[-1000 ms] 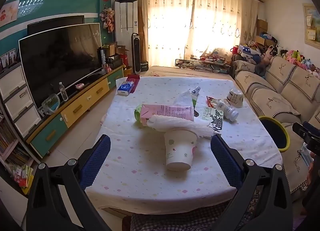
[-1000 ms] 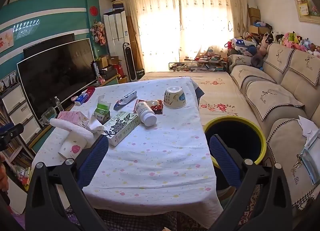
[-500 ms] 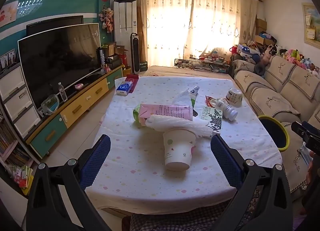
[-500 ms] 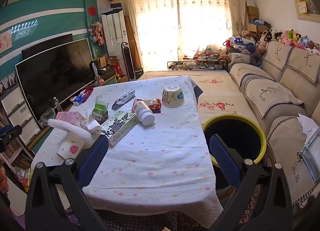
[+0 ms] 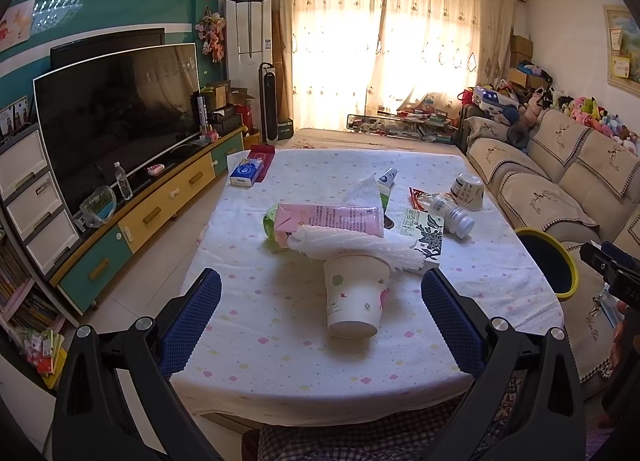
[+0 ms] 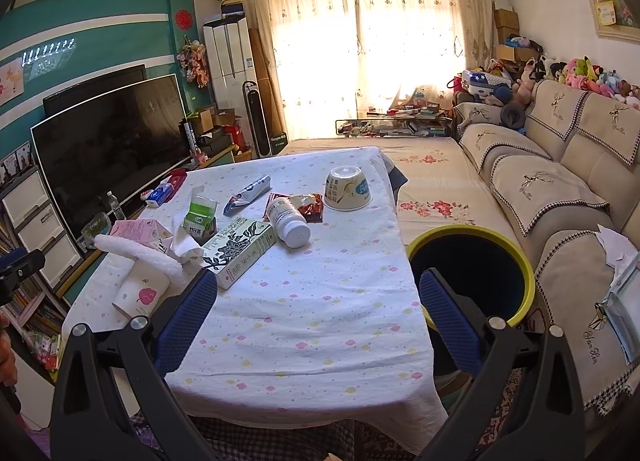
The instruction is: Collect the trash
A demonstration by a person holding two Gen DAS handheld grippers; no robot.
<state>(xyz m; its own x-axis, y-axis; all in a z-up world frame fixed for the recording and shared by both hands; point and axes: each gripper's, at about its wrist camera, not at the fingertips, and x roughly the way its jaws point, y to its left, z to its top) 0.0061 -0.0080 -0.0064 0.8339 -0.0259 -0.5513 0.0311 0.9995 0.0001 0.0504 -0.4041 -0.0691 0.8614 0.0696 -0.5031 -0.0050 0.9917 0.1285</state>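
Observation:
Trash lies on a table with a dotted white cloth [image 5: 280, 325] [image 6: 320, 301]. A paper cup [image 5: 354, 297] [image 6: 140, 293] lies on its side under a crumpled white paper towel [image 5: 356, 243] [image 6: 138, 253]. Behind it sit a pink carton [image 5: 330, 219], a flowered box [image 5: 426, 235] [image 6: 240, 249], a white pill bottle [image 5: 452, 211] [image 6: 288, 221] and an upturned paper bowl [image 5: 468, 185] [image 6: 346, 189]. A yellow-rimmed bin [image 5: 548, 265] [image 6: 472, 273] stands at the table's right. My left gripper [image 5: 320, 317] is open, short of the cup. My right gripper [image 6: 318, 317] is open over bare cloth.
A large TV [image 5: 116, 117] on a low cabinet [image 5: 156, 213] lines the left wall. A beige sofa [image 6: 560, 197] runs along the right, with soft toys on top. A blue tissue pack [image 5: 246, 173], a tube [image 6: 248, 195] and a green carton [image 6: 200, 217] also lie on the table.
Both views have shifted only slightly; the left gripper has eased back a little from the cup. Both grippers stay open and no object on the table has moved.

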